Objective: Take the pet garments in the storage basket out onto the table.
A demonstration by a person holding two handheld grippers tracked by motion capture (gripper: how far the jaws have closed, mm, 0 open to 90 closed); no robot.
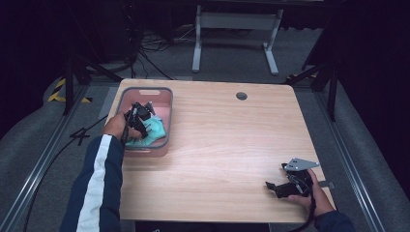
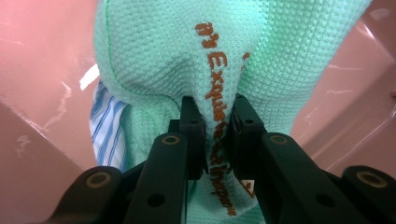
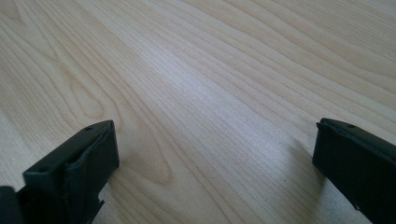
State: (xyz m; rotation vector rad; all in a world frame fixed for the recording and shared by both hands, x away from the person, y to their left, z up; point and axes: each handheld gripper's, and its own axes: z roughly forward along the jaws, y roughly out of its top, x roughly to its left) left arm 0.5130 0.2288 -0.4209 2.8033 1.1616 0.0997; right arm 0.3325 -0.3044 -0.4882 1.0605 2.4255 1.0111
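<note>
At the far left of the wooden desk [image 1: 227,145] stands a pink tub [image 1: 145,92], and inside it lies a mint-green cloth [image 1: 153,131]. The left claw [image 1: 145,113] reaches down into the tub from the person's left hand [image 1: 116,126], whose sleeve is dark blue with a white stripe. In the left gripper view the two black jaws stand close together with a raised fold of the mint-green cloth [image 2: 154,60] squeezed between their pads; the left claw [image 2: 215,135] is pinching the cloth. The fold carries a line of rust-orange lettering [image 2: 217,93] that runs down between the jaws. The cloth has a waffle weave and bunches upward around the pinch. Just beside it, at the lower left of that view, a blue-and-white striped fabric [image 2: 107,130] peeks out from under the green cloth. The pink walls of the tub [image 2: 42,70] rise on both sides.

Well apart from the tub, near the desk's front right corner, the right claw [image 1: 271,185] lies low over the wood in the person's right hand [image 1: 314,195]. In the right gripper view its jaws are spread wide, with bare desk [image 3: 201,84] between them.
</note>
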